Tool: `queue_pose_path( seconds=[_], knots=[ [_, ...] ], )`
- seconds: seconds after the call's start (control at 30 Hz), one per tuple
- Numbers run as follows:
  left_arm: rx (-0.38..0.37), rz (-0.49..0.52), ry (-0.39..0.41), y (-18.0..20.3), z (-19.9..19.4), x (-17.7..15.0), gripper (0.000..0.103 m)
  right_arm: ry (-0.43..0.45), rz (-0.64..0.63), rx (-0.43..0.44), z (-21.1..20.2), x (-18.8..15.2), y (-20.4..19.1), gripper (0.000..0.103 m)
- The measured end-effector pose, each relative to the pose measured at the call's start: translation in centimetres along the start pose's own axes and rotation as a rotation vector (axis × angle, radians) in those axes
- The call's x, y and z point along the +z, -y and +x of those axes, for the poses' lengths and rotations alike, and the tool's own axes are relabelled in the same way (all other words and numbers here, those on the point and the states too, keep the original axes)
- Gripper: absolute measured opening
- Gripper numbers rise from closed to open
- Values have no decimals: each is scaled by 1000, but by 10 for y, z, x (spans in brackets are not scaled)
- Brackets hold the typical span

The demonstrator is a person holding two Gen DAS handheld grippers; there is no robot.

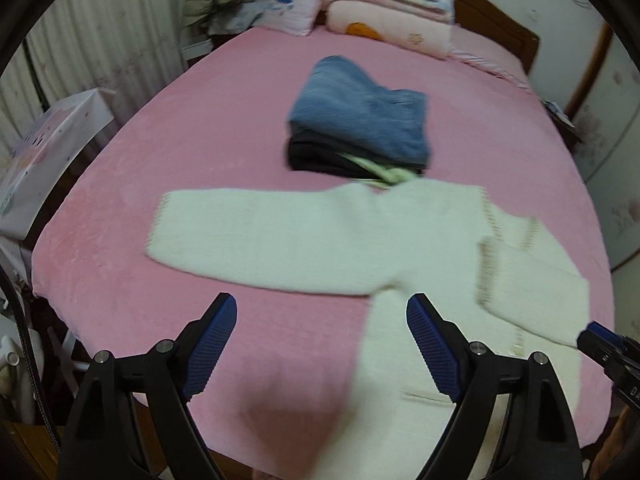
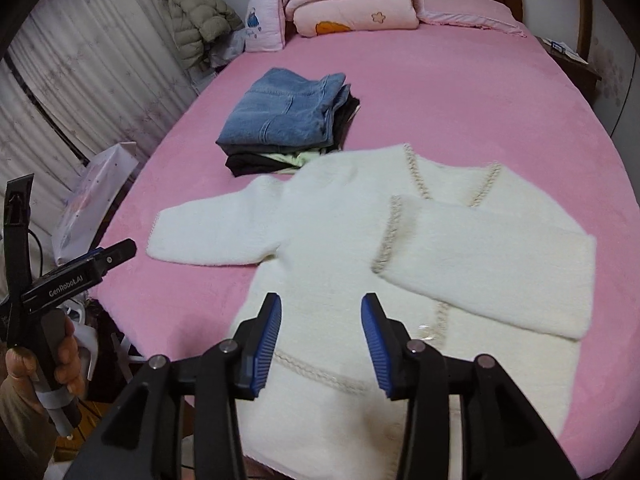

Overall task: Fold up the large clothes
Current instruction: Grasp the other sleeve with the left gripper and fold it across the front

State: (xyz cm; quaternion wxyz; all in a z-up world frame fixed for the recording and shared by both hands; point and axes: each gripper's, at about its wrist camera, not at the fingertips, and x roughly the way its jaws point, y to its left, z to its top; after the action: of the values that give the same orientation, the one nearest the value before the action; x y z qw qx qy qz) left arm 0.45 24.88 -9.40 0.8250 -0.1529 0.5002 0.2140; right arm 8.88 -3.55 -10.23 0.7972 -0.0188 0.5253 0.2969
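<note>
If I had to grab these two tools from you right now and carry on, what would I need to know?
Left hand-held gripper: open, holding nothing, above the near bed edge.
Right hand-held gripper: open, empty, over the hem of the white cardigan.
The cardigan lies flat on the pink bed; one sleeve is folded across the chest, the other sleeve is spread out.
A folded pile, jeans on top, sits behind it.
Left: fold the spread sleeve in, fold the body, stack it.

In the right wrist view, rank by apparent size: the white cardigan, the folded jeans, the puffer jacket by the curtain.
1. White cardigan, by far the largest.
2. Folded jeans.
3. Puffer jacket, smallest as it looks, but it hangs farthest from the camera, so its true size against the jeans is unsure.
</note>
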Motion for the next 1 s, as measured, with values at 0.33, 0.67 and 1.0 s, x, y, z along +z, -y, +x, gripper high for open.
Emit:
queue_pose_path(
  seconds=[0.33, 0.67, 1.0],
  knots=[
    [-108, -207, -130, -177, 174, 11, 86, -47, 91, -169, 144, 9, -104, 42],
    [-214, -430, -154, -251, 264, 9, 91, -69, 125, -227, 230, 29, -145, 42],
    [-209, -395, -13, -220, 245, 54, 15, -69, 196, -227, 229, 29, -124, 42]
  ],
)
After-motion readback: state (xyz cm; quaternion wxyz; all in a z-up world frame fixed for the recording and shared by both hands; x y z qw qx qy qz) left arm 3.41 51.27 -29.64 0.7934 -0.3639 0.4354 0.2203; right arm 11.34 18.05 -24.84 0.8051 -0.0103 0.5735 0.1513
